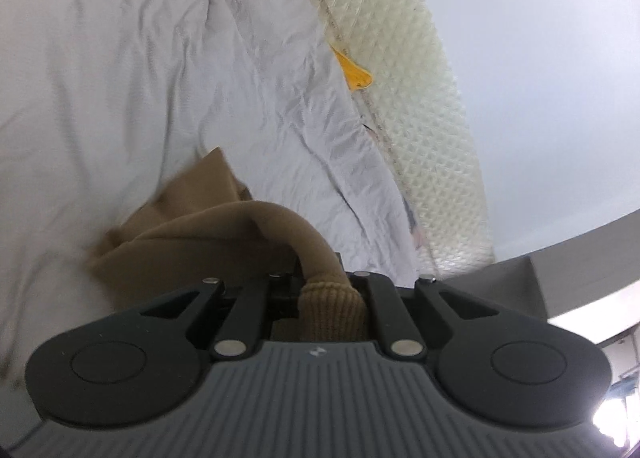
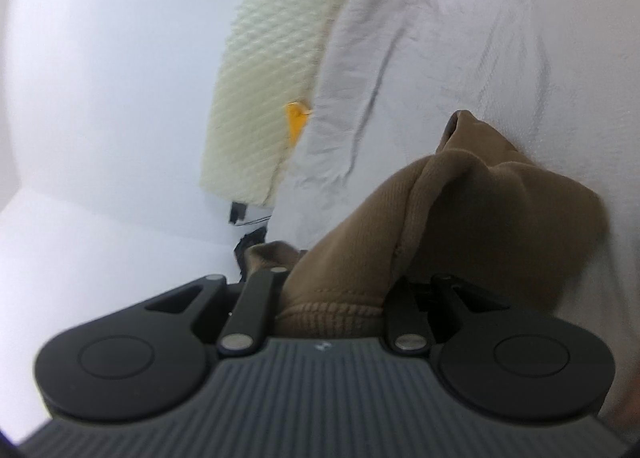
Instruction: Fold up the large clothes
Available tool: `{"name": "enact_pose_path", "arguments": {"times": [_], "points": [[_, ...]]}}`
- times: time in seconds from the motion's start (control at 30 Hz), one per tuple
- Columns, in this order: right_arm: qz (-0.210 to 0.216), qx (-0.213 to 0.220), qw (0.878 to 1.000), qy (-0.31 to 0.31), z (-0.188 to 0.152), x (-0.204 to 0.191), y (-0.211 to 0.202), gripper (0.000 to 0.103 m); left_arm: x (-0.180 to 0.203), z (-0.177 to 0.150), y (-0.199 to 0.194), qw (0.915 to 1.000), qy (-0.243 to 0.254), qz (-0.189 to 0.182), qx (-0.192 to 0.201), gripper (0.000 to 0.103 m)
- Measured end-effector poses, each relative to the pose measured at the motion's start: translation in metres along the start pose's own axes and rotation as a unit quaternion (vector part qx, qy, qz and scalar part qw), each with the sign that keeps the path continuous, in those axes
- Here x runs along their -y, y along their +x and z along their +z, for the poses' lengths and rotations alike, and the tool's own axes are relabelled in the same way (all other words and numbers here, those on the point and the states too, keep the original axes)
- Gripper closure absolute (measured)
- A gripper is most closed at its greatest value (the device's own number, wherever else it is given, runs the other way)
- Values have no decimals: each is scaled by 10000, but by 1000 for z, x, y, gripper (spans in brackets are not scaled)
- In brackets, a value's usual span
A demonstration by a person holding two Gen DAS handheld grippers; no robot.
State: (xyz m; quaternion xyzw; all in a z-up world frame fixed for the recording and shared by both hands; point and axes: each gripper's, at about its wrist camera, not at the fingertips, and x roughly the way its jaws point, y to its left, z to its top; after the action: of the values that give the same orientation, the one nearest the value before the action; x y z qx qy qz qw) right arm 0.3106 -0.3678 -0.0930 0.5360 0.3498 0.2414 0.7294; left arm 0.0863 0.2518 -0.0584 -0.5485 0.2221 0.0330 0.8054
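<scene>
A tan knit garment (image 1: 188, 234) lies bunched on a white bed sheet (image 1: 120, 78). My left gripper (image 1: 320, 290) is shut on its ribbed edge (image 1: 332, 306), and the cloth arches forward from the jaws. In the right wrist view my right gripper (image 2: 336, 298) is shut on another ribbed edge (image 2: 332, 312) of the same tan garment (image 2: 480, 210), which hangs bunched in front of it against the white sheet (image 2: 500, 18). The fingertips of both grippers are hidden by cloth.
A cream quilted mattress edge (image 1: 412, 90) runs beside the sheet, with a yellow tag (image 1: 354, 72) on it. It shows in the right wrist view too (image 2: 264, 78), with the tag (image 2: 297, 118). A white wall (image 1: 560, 38) lies beyond.
</scene>
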Motion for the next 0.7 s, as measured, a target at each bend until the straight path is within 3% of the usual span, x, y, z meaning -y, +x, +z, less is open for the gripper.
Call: {"name": "enact_pose_path", "arguments": {"times": [0.1, 0.33, 0.7], "points": [[-242, -59, 9995, 192, 19, 7, 38, 82, 8, 21, 49, 9997, -32, 245, -64, 92], [-702, -178, 9939, 830, 52, 42, 113, 81, -10, 67, 158, 9938, -634, 805, -421, 92], [-1018, -215, 9861, 1296, 78, 111, 203, 79, -66, 96, 317, 9811, -621, 1494, -1064, 91]]}}
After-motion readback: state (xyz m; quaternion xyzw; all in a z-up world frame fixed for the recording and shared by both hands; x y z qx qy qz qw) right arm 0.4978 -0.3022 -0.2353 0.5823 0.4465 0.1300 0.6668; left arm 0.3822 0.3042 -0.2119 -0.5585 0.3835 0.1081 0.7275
